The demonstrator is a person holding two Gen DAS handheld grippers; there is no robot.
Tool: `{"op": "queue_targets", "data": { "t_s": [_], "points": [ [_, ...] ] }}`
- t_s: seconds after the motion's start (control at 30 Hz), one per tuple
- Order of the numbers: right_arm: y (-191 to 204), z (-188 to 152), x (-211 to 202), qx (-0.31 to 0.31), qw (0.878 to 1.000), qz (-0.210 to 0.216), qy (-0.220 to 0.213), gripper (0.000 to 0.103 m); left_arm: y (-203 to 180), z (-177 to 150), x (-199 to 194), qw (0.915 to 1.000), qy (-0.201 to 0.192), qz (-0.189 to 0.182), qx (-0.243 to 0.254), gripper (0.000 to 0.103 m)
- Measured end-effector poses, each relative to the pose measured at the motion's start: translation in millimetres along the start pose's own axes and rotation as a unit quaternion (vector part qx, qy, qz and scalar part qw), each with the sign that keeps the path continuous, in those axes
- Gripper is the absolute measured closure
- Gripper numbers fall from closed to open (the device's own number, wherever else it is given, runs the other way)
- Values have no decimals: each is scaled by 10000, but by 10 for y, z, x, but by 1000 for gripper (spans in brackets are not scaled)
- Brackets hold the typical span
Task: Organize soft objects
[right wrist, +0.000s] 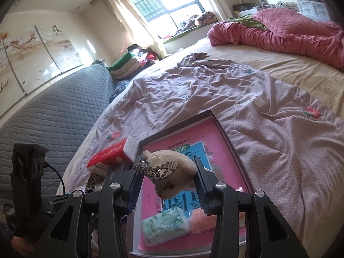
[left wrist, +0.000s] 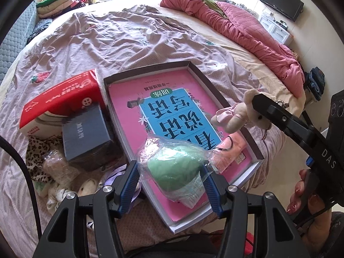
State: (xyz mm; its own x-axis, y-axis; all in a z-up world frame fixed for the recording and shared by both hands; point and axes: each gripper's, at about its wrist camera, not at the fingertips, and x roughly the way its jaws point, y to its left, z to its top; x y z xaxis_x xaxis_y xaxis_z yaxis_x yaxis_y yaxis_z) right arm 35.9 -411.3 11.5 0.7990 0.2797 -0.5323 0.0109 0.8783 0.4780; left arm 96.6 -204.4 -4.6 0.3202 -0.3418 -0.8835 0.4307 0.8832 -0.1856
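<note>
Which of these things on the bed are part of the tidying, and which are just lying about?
Part of the job:
- green bundle in clear plastic, in the left jaws
- plush bear, in the right jaws
- shallow box

Lying about:
- red tissue pack
- dark box
- pink quilt

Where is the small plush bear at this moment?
The plush bear is held in the right gripper, above the shallow box with the pink book, right of the green bagged item in the left wrist view.

A glossy pink paper booklet [left wrist: 129, 99] lies in a matt cardboard box lid [left wrist: 206, 79]. Over the booklet, crinkled clear plastic wraps a green soft bundle [left wrist: 172, 161], beside a fuzzy plush bear [left wrist: 236, 114]. Under the lid lies wrinkled matt cloth bedsheet [left wrist: 120, 43].
</note>
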Motion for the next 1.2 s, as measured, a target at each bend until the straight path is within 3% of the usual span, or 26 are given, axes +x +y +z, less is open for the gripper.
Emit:
{"op": "queue_targets", "data": {
  "t_s": [0.73,1.2],
  "points": [
    [-189,42,373,-289,9987,-418,-16,57,-76,112,456,9993,278,51,259,45],
    [-152,-273,418,-941,9939,-481,305,56,-103,114,593,9989,394,1,255,45]
  ]
}}
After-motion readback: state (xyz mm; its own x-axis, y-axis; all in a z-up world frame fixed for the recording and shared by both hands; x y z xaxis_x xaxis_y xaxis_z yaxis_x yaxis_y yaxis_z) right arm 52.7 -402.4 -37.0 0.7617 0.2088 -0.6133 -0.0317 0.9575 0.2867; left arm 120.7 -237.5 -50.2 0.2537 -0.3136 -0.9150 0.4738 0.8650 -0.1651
